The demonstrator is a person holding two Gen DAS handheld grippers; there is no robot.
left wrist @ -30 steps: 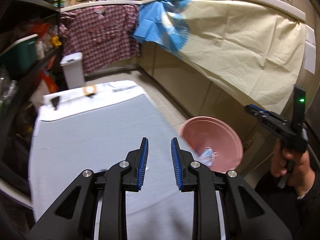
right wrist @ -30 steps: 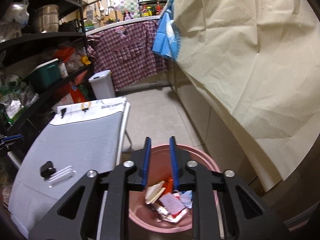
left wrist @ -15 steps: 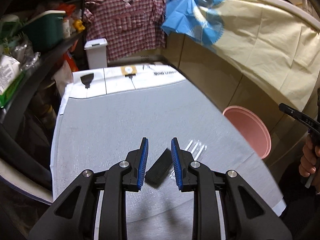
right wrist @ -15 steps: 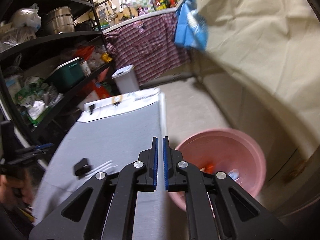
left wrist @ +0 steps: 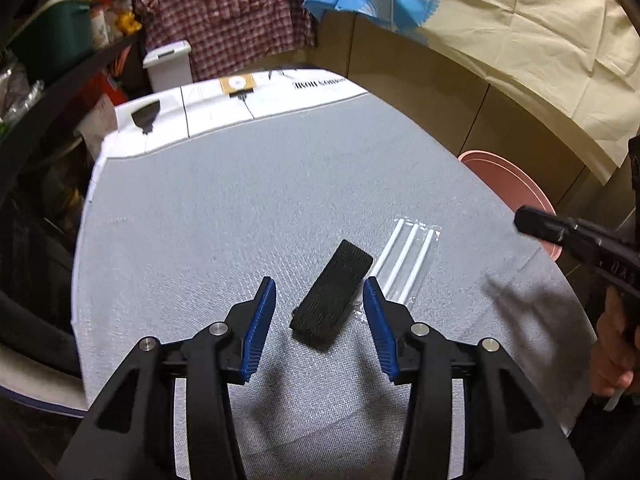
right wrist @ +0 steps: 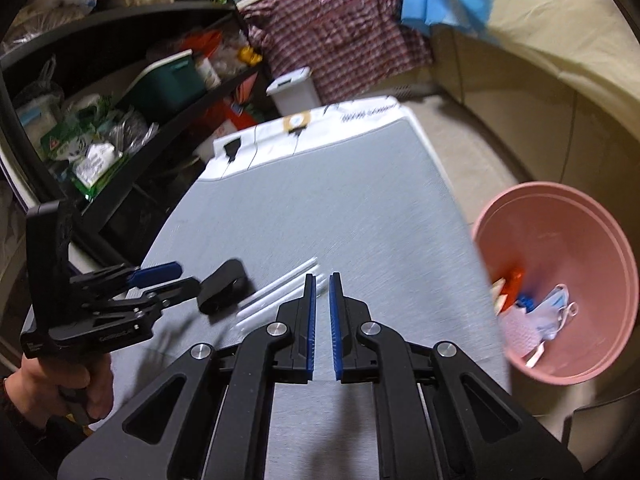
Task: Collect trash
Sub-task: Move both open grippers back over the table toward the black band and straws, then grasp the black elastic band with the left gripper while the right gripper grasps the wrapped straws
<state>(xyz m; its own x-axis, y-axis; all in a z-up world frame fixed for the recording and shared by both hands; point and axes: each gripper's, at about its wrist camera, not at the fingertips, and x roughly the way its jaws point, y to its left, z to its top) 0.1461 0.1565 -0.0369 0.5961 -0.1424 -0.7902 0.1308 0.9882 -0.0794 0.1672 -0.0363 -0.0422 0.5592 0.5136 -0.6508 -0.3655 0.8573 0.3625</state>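
Black ribbed block [left wrist: 333,295] on grey cloth, untouched between the left tool's [left wrist: 320,300] just-widened, parted blue pads.

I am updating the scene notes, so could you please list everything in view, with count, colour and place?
black block: one, black, on the grey board, between the left gripper's fingers
straws: three, white, in a clear wrapper, right of the block
board: one, grey cover with white far end
basin: one, pink, on the floor beside the board, holding scraps
bin: one, white, beyond the board
shelves: black, cluttered, left side
cloths: checked red, blue and cream, hung along the counter
left gripper: black with blue pads, open, jaws just widened
right gripper: same, shut, empty
hands: two, holding the grippers
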